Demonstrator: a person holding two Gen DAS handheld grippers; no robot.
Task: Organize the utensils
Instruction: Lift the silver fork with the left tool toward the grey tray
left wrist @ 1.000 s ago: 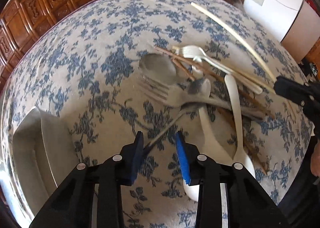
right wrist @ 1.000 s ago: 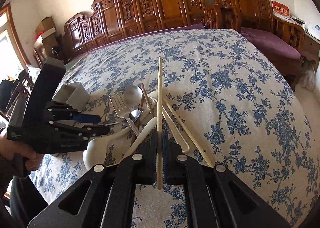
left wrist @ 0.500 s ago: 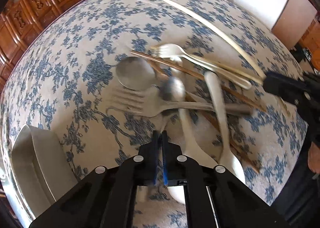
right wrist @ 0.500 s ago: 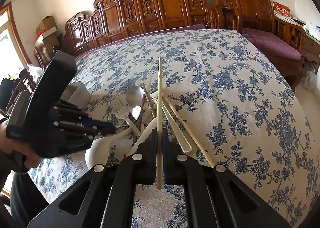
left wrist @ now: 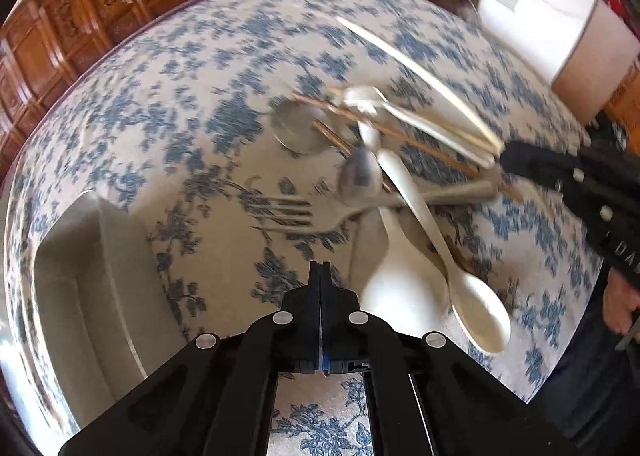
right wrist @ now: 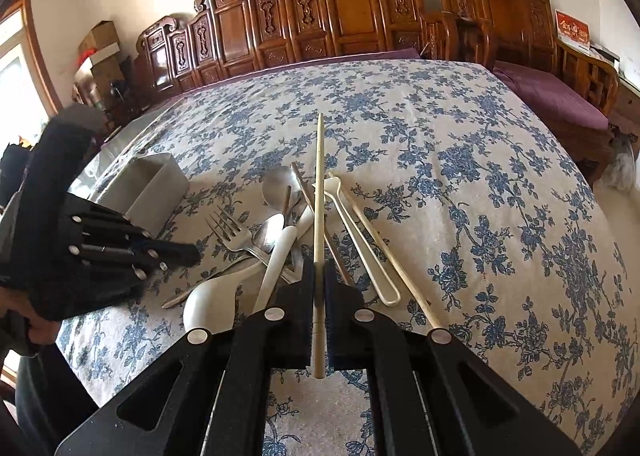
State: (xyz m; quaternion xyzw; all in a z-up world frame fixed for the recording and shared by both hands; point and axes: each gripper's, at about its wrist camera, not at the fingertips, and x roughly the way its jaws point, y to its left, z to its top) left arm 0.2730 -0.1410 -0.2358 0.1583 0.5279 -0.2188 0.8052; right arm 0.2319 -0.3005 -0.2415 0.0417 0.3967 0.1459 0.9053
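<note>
Chopstick point(right wrist: 319, 215) runs lengthwise straight ahead, clamped in right tool point(right wrist: 319, 288); left tool point(left wrist: 320, 276) pressed together, empty.

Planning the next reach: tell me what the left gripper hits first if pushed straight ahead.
Probably the silver metal fork: its tines lie directly beyond the shut left gripper. The frame is blurred and height is unclear, so the blue floral tablecloth could come first.

Both wrist views look down close over the table point(left wrist: 224, 67), sharing the utensil pile point(right wrist: 288, 223)
</note>
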